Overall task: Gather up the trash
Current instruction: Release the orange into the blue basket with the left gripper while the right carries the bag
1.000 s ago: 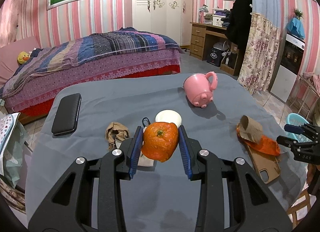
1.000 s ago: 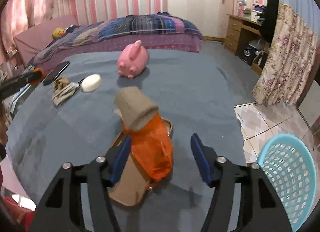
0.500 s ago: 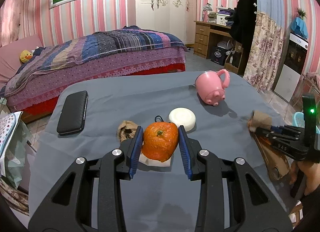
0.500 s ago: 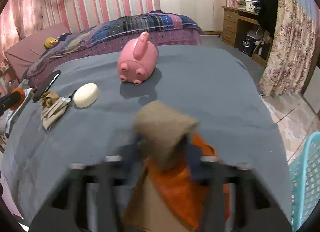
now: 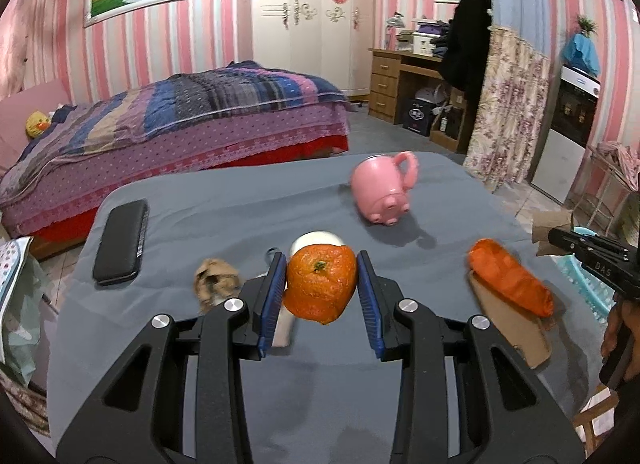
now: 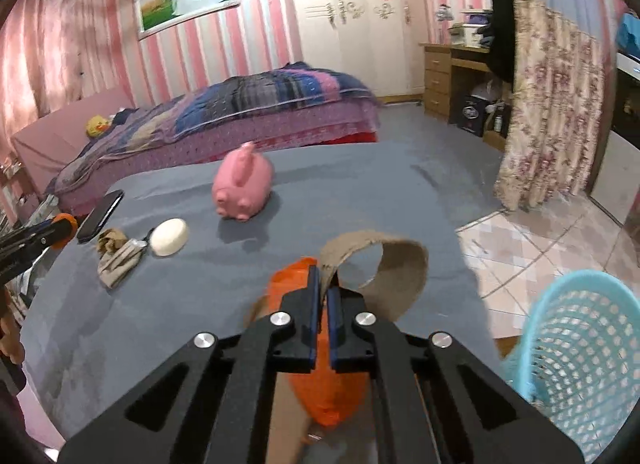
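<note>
The cardboard tube (image 6: pixel 376 264) is pinched by its wall in the closed right gripper (image 6: pixel 324 296), above the orange bag (image 6: pixel 320 384) at the tabletop's (image 5: pixel 224 208) right edge; the pinch should be kept firm until the tube is carried over the blue basket (image 6: pixel 576 344), beside that edge on the floor. The orange peel (image 5: pixel 320 288) is gripped in the left gripper (image 5: pixel 320 296) near the front edge, with open room between it and the bag
</note>
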Motion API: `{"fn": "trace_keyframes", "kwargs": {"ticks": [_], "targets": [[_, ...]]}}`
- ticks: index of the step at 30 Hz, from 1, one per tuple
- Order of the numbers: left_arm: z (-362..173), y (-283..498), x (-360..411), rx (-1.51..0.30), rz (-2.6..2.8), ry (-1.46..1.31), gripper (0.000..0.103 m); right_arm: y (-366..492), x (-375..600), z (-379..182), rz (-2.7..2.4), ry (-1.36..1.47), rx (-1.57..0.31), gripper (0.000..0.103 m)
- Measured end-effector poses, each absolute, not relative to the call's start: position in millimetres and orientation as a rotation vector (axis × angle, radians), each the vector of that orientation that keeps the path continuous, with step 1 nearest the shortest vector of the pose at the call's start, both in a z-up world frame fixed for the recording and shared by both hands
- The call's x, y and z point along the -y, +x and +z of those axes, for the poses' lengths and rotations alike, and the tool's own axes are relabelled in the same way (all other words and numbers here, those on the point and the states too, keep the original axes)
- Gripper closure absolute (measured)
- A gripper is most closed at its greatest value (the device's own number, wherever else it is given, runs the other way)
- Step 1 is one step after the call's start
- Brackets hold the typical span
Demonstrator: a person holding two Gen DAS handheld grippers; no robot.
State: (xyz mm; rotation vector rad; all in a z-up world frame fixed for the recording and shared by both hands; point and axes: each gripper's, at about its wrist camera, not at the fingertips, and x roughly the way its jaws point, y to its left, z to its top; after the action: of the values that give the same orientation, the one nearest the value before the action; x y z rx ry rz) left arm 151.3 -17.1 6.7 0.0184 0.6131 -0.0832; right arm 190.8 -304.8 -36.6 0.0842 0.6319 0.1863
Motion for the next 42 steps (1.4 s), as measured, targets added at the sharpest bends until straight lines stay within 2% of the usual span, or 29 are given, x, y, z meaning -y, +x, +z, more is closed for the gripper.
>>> {"fn": "trace_keyframes", "kwargs": {"ticks": [14,26,42], "targets": [[10,186,158,-0.583,-0.335,0.057,0.068,142,423,-15,-0.088,0.102,-0.580,0.099],[7,188,277,-0.580,-0.510,0.114,0.068,105,511,-26,-0.287,0.149,-0.590,0.099],[-34,162,401,-0.650,-0.734,0.238,0.068,88,558,-41,-0.350,0.268,-0.559,0.099]]}}
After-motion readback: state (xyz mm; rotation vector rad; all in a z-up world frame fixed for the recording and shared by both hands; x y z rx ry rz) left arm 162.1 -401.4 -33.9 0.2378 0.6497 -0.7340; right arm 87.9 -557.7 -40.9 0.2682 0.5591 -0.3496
